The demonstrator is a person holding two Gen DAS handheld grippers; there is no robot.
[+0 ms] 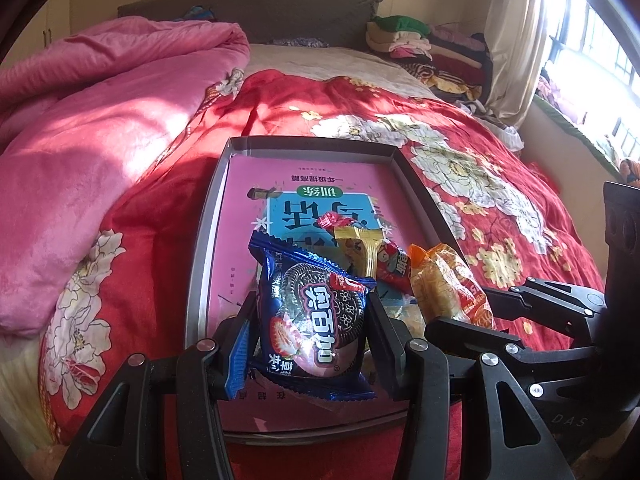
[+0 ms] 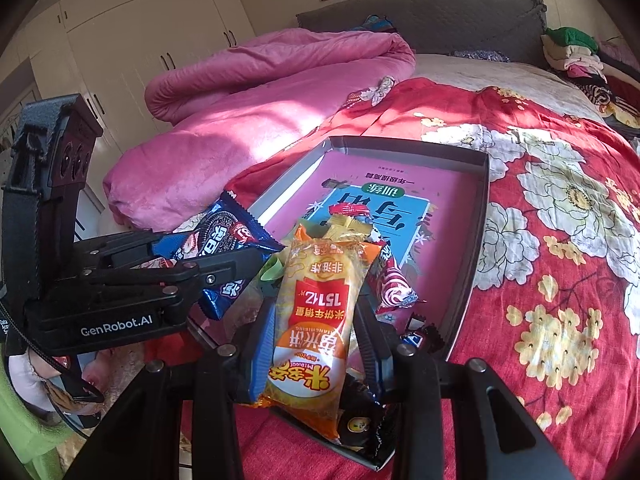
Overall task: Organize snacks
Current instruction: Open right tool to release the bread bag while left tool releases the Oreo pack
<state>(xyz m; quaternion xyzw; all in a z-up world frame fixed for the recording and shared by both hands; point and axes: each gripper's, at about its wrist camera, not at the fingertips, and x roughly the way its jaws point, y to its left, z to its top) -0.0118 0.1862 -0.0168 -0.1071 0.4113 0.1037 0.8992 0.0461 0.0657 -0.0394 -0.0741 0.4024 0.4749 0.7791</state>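
A grey shallow box (image 1: pixel 320 145) with a pink booklet in its bottom lies on the bed. My left gripper (image 1: pixel 310 320) is shut on a blue cookie pack (image 1: pixel 316 316), held above the box's near end. My right gripper (image 2: pixel 316 340) is shut on an orange rice-cracker pack (image 2: pixel 316 320) over the same end. In the right wrist view the left gripper (image 2: pixel 256 260) reaches in from the left with the blue cookie pack (image 2: pixel 224 236). In the left wrist view the right gripper's arm comes in from the right with the orange pack (image 1: pixel 448 284). Loose snacks lie in the box: a gold one (image 1: pixel 360 248) and a red one (image 1: pixel 394 264).
The box's rim (image 2: pixel 476 240) sits on a red flowered quilt (image 2: pixel 560 240). A rolled pink blanket (image 1: pixel 100 128) lies to the left. Folded clothes (image 1: pixel 424 40) are stacked by the grey headboard. A wardrobe (image 2: pixel 152 40) stands at the left, a window (image 1: pixel 592 40) at the right.
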